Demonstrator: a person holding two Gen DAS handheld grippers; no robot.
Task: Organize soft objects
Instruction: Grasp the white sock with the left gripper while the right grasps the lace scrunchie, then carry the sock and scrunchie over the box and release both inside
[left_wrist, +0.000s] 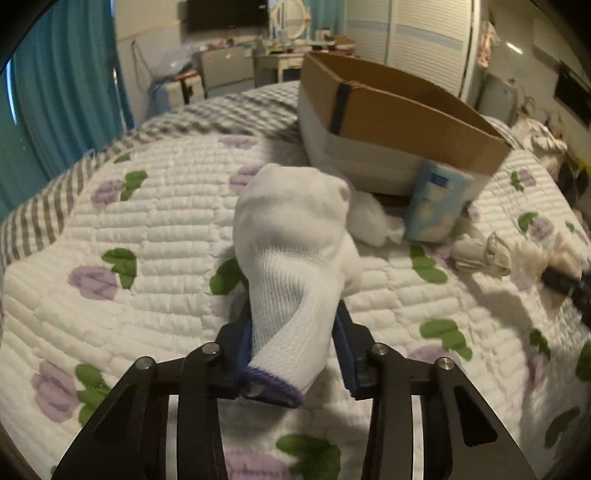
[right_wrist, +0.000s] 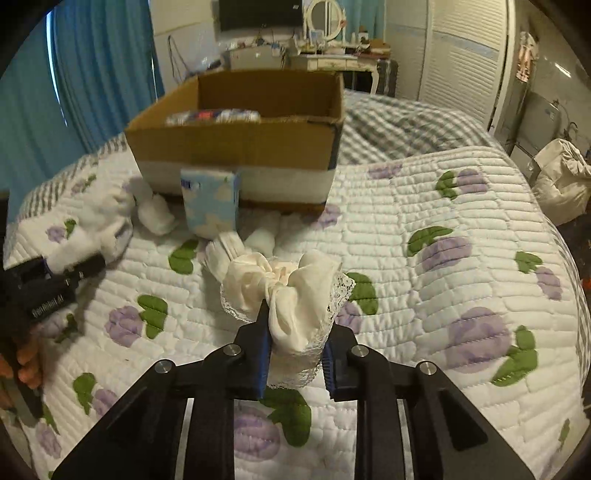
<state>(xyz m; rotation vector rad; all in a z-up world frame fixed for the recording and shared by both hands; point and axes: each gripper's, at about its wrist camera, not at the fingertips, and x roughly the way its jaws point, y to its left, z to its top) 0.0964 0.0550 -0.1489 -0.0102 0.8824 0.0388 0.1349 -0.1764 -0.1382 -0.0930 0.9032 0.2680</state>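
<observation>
My left gripper (left_wrist: 291, 325) is shut on a white sock with a purple cuff (left_wrist: 291, 236), held above the quilt. My right gripper (right_wrist: 295, 325) is shut on a cream lace-trimmed sock bundle (right_wrist: 291, 291). A cardboard box (left_wrist: 399, 107) stands on the bed ahead; in the right wrist view the box (right_wrist: 236, 140) holds some items. A light blue tissue pack (right_wrist: 210, 203) leans on its front. A white rolled sock (right_wrist: 155, 214) and another small white roll (right_wrist: 260, 238) lie near it. The left gripper (right_wrist: 74, 269) shows at the left edge.
The floral quilt (right_wrist: 443, 295) covers the bed. A grey rolled sock (left_wrist: 480, 254) lies right of the left gripper. A striped blanket (right_wrist: 399, 122) lies behind the box. Blue curtains, a dresser and wardrobe stand beyond the bed.
</observation>
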